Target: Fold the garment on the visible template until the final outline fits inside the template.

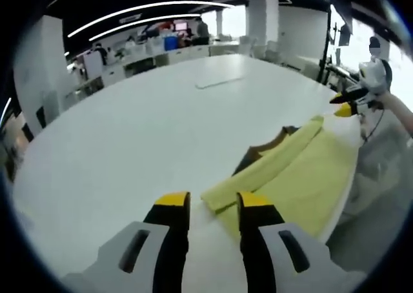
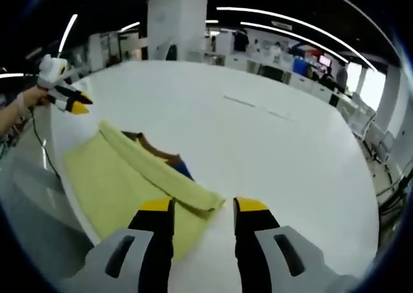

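- One pale yellow cloth garment (image 1: 303, 177) lies at the near edge of the large white table (image 1: 142, 131), over a brown-and-blue template (image 2: 169, 159) showing beside its folded strip.
- Two grippers: left gripper (image 1: 213, 206) and right gripper (image 2: 203, 209) hover at opposite ends, jaws parted, holding nothing.
- Judgement: mid-fold; next, grasp an edge and fold inward.

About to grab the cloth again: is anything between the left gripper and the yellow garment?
Nothing visible. The left gripper is open just short of the yellow garment, with bare white table around it.
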